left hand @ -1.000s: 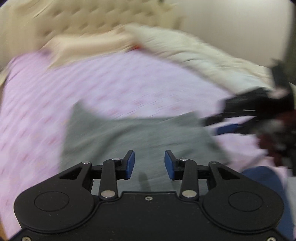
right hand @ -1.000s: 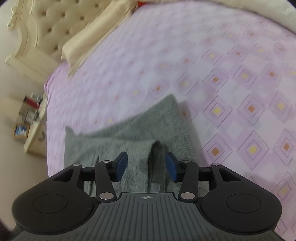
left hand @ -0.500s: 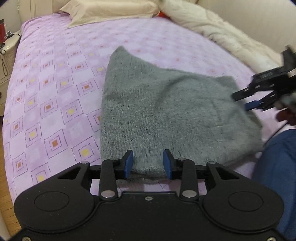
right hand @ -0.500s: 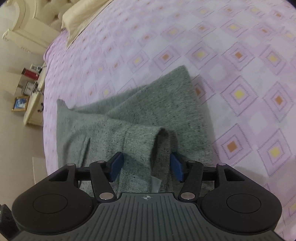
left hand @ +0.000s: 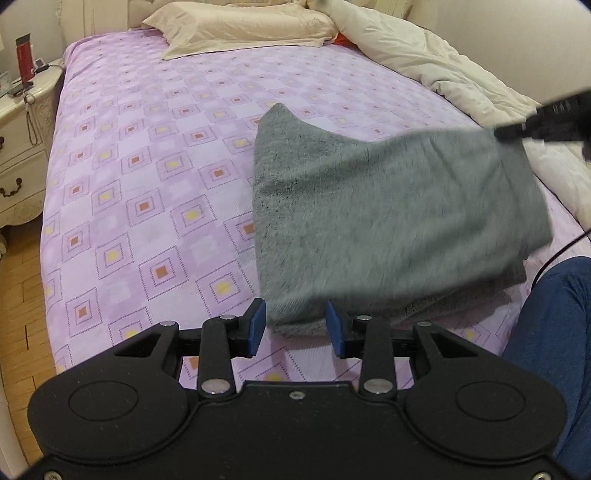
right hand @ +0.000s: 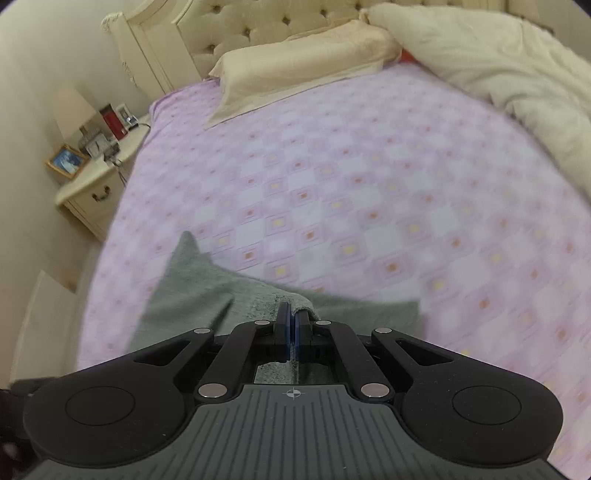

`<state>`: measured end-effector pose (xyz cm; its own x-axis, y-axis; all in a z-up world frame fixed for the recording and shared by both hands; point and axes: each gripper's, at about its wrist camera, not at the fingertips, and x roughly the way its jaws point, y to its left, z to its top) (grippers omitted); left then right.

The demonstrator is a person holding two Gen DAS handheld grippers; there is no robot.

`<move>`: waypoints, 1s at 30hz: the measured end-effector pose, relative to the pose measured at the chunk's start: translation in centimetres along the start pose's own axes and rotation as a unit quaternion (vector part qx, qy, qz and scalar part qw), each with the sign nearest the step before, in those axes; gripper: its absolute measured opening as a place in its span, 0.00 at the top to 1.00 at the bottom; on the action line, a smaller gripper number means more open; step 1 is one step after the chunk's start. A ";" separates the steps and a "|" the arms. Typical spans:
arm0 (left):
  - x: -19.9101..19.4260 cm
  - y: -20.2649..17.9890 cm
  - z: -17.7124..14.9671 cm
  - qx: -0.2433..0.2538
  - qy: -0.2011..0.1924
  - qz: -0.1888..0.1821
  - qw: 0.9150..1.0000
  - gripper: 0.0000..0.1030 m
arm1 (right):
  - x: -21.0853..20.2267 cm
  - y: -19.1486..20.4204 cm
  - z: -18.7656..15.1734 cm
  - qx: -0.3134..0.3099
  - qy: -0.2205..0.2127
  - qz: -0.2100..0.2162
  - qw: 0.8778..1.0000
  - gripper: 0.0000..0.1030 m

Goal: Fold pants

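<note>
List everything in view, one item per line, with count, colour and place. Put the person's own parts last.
pants: one, grey knit, on the bed's near right part, one edge lifted.
bedsheet: one, lilac with diamond pattern, covering the bed.
pillow: one, cream, at the head of the bed.
duvet: one, off-white, bunched along the bed's right side.
headboard: one, cream, tufted.
nightstand: one, cream, left of the bed.
red bottle: one, on the nightstand.
picture frame: one, on the nightstand.
leg: blue denim, lower right.
left hand-held gripper: black, blue pads, open.
right hand-held gripper: black, shut on pants.
</note>
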<state>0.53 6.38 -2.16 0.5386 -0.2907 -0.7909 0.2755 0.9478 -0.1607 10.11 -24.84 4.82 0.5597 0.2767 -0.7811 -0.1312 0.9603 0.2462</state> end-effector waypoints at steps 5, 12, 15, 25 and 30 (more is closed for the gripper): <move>0.1 -0.8 0.3 0.010 -0.005 -0.006 1.000 0.55 | 4.9 -3.1 -1.5 0.084 0.071 0.029 0.993 0.79; -0.3 -0.8 0.5 0.017 -0.012 -0.002 1.000 0.55 | 3.9 -6.3 -4.2 0.144 0.100 0.067 0.982 0.48; -0.6 -0.9 1.0 0.014 -0.023 -0.004 1.000 0.55 | 4.1 -7.1 -5.2 0.162 0.119 0.102 0.974 0.47; 4.2 -1.7 1.4 -0.002 0.029 0.000 1.000 0.49 | 6.3 -7.9 -7.0 0.152 0.138 0.176 0.963 0.43; 4.9 -1.6 1.5 -0.007 0.030 -0.002 1.000 0.49 | 4.8 -5.4 -6.1 0.070 0.109 0.162 0.978 0.81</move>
<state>3.90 3.30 -4.88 0.4890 -0.2856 -0.8242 0.2653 0.9488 -0.1714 8.56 -28.44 -3.73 0.3183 0.5811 -0.7490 -0.1506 0.8110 0.5653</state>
